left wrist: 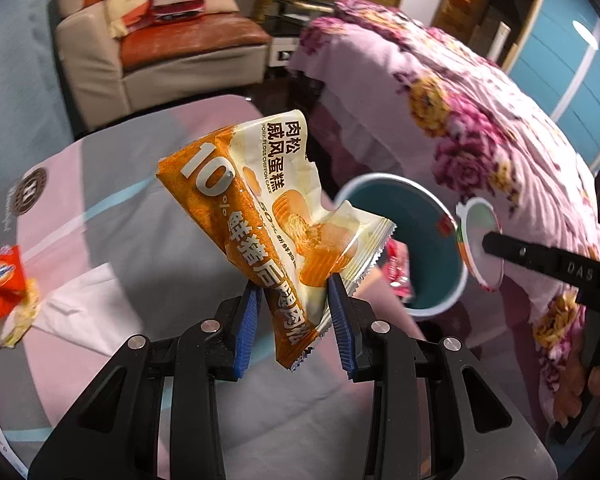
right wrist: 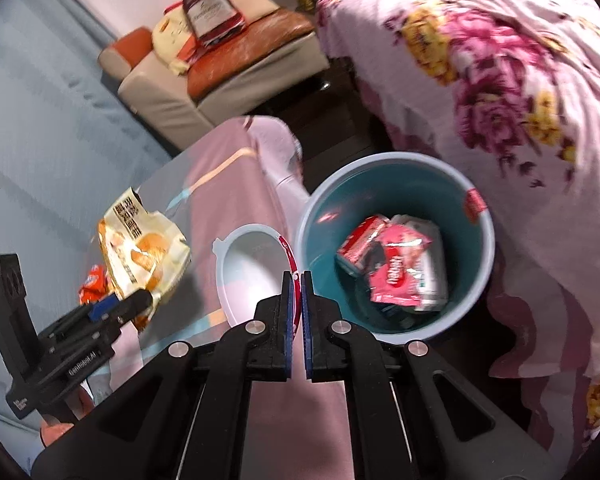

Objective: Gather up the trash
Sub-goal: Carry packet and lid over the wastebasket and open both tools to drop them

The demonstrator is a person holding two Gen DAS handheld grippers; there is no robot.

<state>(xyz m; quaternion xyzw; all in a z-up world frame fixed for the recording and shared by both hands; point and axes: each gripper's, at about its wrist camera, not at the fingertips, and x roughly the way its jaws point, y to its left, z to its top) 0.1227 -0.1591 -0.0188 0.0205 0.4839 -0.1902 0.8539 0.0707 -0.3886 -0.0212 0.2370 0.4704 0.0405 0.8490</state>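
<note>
My left gripper (left wrist: 294, 284) is shut on an orange and cream cake wrapper (left wrist: 268, 208), its blue pads pinching the lower part and holding it up above the table. In the right wrist view that wrapper (right wrist: 144, 248) and the left gripper (right wrist: 116, 304) are at the left. My right gripper (right wrist: 296, 276) is shut on the red rim of a round peel-off lid (right wrist: 248, 272), just left of a teal bin (right wrist: 392, 156) that holds several wrappers (right wrist: 396, 268). From the left wrist view the bin (left wrist: 420, 232) lies beyond the cake wrapper, with the lid (left wrist: 480, 236) beside it.
An orange-red wrapper (left wrist: 4, 280) and a white tissue (left wrist: 88, 304) lie on the pink table (left wrist: 120, 240) at the left. A floral bedspread (left wrist: 480, 120) crowds the bin's right side. An armchair (left wrist: 160, 52) loaded with bags stands at the back.
</note>
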